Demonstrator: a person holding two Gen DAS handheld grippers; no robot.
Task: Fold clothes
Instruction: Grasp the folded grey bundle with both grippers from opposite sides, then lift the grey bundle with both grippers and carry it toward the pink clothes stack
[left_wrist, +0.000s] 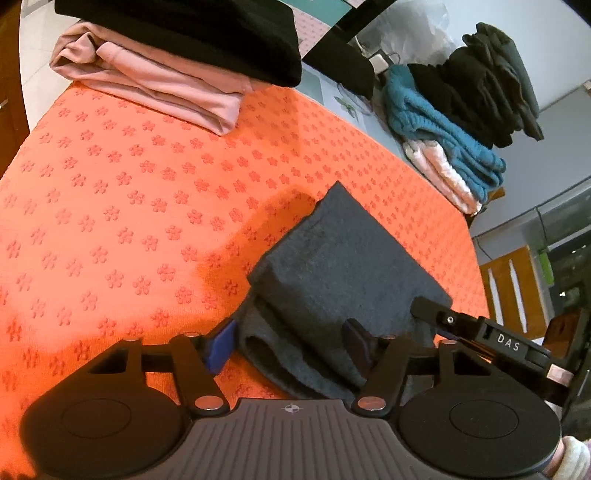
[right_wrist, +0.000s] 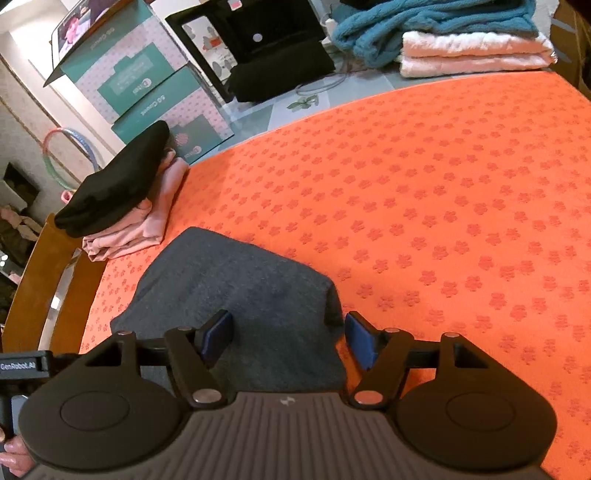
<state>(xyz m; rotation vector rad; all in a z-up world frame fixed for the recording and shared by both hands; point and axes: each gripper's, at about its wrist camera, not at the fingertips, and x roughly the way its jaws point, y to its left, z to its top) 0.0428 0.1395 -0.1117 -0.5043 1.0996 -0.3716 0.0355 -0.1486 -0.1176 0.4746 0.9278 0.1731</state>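
Lying on the orange flowered cloth (left_wrist: 110, 206) that covers the surface, a grey folded garment (left_wrist: 332, 258) is seen near the front edge. At the far left of the cloth, a black folded garment (right_wrist: 114, 181) is stacked on a pink folded garment (right_wrist: 147, 225). In the left wrist view, the left gripper (left_wrist: 291, 343) is held over the near end of the grey garment. Its jaws are spread apart, and the cloth lies between the blue pads (left_wrist: 221, 343) without being squeezed. In the right wrist view, the right gripper (right_wrist: 288, 339) is also spread wide, with the corner of the grey garment between its pads and nothing pinched. Boxes with green and pink print (right_wrist: 147, 74) are seen behind the cloth. On the far right, a blue fuzzy garment (left_wrist: 439, 125) is piled on white folded towels (right_wrist: 472, 51), with dark clothes (left_wrist: 491, 81) on top.
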